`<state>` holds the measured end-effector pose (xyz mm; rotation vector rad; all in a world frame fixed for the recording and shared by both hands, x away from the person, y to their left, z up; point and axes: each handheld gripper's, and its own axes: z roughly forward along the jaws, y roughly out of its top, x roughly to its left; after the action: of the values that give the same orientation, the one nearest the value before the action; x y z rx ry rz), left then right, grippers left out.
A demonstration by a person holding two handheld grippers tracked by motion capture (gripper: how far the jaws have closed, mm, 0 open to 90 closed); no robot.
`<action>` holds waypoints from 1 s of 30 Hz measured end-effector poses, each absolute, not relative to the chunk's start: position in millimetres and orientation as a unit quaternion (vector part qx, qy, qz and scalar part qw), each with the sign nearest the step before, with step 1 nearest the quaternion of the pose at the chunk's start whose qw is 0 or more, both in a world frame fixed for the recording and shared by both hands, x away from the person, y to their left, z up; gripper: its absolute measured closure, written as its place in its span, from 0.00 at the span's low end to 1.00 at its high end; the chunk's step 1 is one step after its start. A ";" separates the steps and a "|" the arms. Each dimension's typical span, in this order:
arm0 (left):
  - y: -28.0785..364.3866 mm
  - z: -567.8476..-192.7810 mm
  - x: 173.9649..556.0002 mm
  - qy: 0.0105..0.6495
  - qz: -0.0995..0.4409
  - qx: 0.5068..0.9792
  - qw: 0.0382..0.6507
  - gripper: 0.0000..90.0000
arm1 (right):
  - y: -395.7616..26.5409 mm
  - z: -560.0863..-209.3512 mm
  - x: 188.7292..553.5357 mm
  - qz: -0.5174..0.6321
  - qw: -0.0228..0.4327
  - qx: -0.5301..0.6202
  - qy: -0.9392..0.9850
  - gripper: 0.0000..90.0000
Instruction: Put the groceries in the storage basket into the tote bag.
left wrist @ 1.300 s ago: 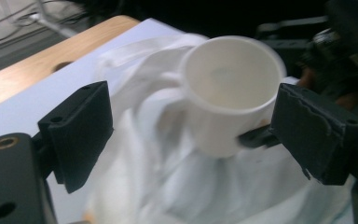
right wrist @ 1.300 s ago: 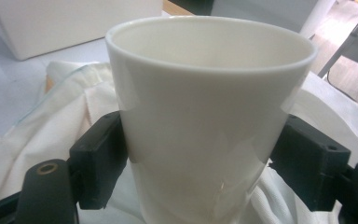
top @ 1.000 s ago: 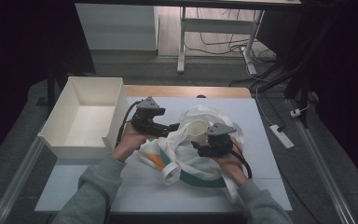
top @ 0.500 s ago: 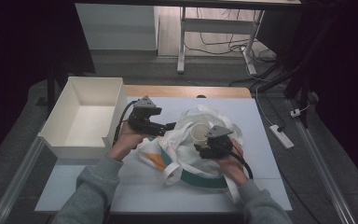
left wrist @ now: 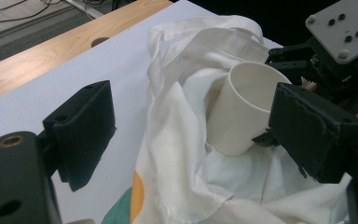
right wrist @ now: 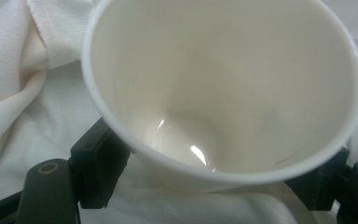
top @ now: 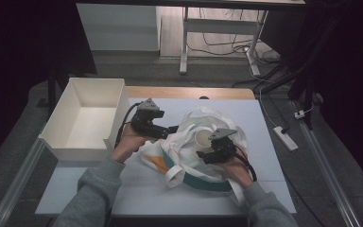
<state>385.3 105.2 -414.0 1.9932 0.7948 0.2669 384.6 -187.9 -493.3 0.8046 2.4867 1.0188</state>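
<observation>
I have the white paper cup (right wrist: 223, 93) gripped in my right gripper (top: 207, 153), its black fingers (right wrist: 98, 163) closed on either side of the cup's lower wall; it sits inside the mouth of the white cloth tote bag with teal and orange print (top: 189, 163), near the middle of the white-topped table (top: 264, 123). My left gripper (top: 168, 128) hovers at the bag's left edge with its fingers (left wrist: 81, 130) spread and nothing between them; the fabric lies just beside them, not pinched. I judge the step in hand to be setting the cup into the bag; the next move calls for the left fingers to pinch the bag's rim and hold the mouth wide while I ease the cup deeper and let go. The cup is tilted; its long axis runs from base to rim, and the open mouth points up and back toward my right gripper.
</observation>
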 end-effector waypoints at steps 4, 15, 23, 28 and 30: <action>105.6 -415.4 386.0 0.324 0.108 0.816 0.467 0.16 | -189.0 -493.9 384.7 0.364 0.166 0.285 0.871 0.25; 107.9 -420.7 383.8 0.327 0.105 0.820 0.457 0.16 | -194.0 -481.8 376.9 0.393 0.175 0.288 0.856 0.12; 118.5 -429.4 367.2 0.335 0.114 0.828 0.435 0.16 | -208.1 -461.8 361.8 0.415 0.192 0.285 0.842 0.10; 119.0 -434.5 363.9 0.340 0.102 0.829 0.432 0.17 | -219.9 -453.7 358.2 0.433 0.202 0.290 0.829 0.12; 117.3 -435.1 363.2 0.340 0.103 0.831 0.429 0.17 | -225.1 -451.4 357.4 0.440 0.203 0.292 0.825 0.14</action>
<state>363.2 117.3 -435.1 2.0731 0.8476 0.2568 357.4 -225.1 -451.4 0.8144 2.3020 1.2277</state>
